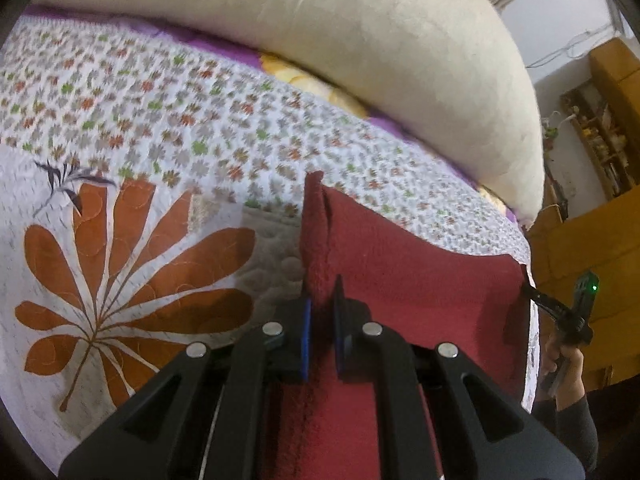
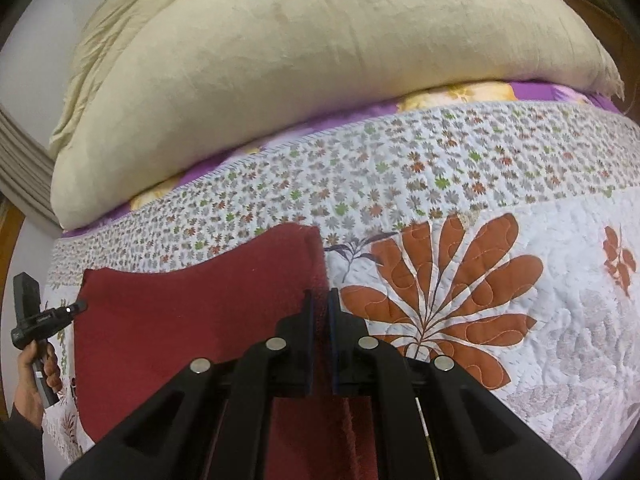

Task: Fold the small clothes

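Left gripper (image 1: 322,300) pinches one edge of the red cloth (image 1: 408,272); right gripper (image 2: 319,304) pinches the opposite edge. Cloth is stretched between them over the quilt (image 2: 560,240), short of the cream pillow (image 2: 320,60). Judgement: keep tension even, corners level, lower together.

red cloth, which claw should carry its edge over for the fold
Right, narrowly. Both claws are shut on opposite edges of the red cloth. The right claw holds a flat, straight edge. The left claw holds a bunched, creased one, so it better suits anchoring.
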`<action>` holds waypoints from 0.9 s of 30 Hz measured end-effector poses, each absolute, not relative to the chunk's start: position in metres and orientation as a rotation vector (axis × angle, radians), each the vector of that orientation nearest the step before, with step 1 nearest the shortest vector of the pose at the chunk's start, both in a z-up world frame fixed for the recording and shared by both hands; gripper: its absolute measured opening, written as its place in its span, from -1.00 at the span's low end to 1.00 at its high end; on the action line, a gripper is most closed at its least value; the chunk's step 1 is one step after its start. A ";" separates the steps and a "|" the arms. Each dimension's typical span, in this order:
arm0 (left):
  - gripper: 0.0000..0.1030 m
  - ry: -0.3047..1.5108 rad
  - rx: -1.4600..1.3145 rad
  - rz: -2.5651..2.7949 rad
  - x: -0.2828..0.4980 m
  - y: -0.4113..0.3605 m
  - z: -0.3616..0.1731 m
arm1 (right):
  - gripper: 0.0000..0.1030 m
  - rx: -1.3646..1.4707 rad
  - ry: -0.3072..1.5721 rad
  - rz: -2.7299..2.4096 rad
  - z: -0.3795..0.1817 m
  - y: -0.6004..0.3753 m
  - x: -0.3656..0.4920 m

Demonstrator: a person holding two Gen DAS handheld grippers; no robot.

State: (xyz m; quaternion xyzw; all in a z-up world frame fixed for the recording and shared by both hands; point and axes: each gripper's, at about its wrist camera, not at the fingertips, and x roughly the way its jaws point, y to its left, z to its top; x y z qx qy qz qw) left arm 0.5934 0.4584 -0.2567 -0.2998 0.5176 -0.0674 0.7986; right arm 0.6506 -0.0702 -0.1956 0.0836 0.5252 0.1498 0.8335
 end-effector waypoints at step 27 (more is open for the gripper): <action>-0.65 1.172 -0.647 -0.080 0.557 0.459 -0.262 | -0.78 0.544 1.250 0.381 -0.271 -0.128 0.633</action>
